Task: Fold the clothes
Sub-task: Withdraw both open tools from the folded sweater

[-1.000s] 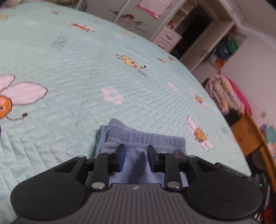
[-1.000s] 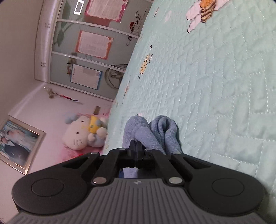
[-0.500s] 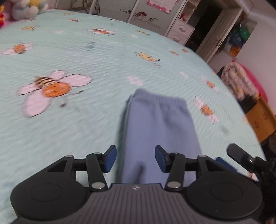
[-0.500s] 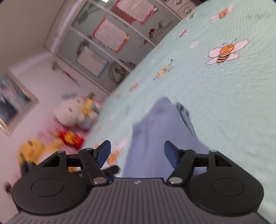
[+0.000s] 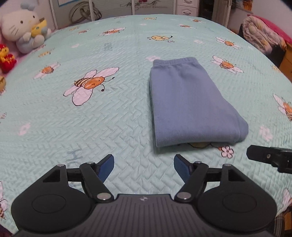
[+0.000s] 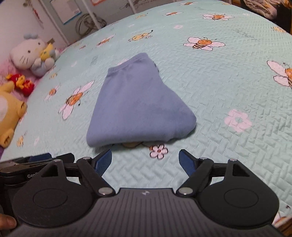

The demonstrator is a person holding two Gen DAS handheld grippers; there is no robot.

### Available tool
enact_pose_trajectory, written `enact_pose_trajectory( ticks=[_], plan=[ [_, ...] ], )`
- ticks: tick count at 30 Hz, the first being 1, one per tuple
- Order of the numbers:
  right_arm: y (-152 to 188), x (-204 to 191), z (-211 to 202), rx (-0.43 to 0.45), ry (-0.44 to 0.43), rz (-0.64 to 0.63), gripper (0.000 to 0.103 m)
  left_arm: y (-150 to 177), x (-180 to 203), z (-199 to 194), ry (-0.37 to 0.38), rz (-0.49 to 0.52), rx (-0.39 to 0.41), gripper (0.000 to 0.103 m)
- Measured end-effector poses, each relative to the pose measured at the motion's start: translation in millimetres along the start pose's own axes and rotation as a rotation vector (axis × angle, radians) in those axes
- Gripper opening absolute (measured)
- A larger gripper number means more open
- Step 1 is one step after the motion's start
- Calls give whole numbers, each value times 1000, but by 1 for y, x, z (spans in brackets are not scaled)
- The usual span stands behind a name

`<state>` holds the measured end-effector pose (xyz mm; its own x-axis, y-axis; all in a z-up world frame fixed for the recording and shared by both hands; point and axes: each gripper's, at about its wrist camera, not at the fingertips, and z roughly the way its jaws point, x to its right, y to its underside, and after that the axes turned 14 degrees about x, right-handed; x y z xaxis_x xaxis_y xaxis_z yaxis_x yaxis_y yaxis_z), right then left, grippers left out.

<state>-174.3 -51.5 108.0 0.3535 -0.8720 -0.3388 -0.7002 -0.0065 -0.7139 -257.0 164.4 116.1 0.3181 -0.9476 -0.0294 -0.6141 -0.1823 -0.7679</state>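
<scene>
A folded blue garment (image 5: 189, 105) lies flat on the mint quilted bedspread (image 5: 73, 127), its ribbed waistband at the far end. In the right wrist view the same blue garment (image 6: 138, 104) lies just ahead. My left gripper (image 5: 143, 164) hovers short of the garment's near fold, its jaws opening with nothing between them. My right gripper (image 6: 145, 160) is likewise pulled back from the near fold, jaws opening and empty. A finger of the right gripper shows at the right edge of the left wrist view.
Plush toys, a white cat doll (image 5: 21, 27) and a yellow bear (image 6: 9, 113), sit along the bed's left side. A wardrobe and drawers (image 5: 186, 7) stand behind the bed. A bundle of bedding (image 5: 261, 38) sits at the far right.
Both grippers let go of the blue garment, opened wide and drew back and up from it. The garment now lies folded flat on the bedspread.
</scene>
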Motion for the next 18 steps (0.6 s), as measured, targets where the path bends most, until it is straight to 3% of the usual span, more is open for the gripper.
enact_pose_trajectory(
  ticks=[9, 18],
  plan=[
    [-6, -26, -23, -33, 27, -61, 80, -7, 19, -40, -52, 106, 49, 79],
    [-9, -37, -43, -6, 9, -100, 80, -15, 27, -66, -80, 124, 77, 80]
  ],
)
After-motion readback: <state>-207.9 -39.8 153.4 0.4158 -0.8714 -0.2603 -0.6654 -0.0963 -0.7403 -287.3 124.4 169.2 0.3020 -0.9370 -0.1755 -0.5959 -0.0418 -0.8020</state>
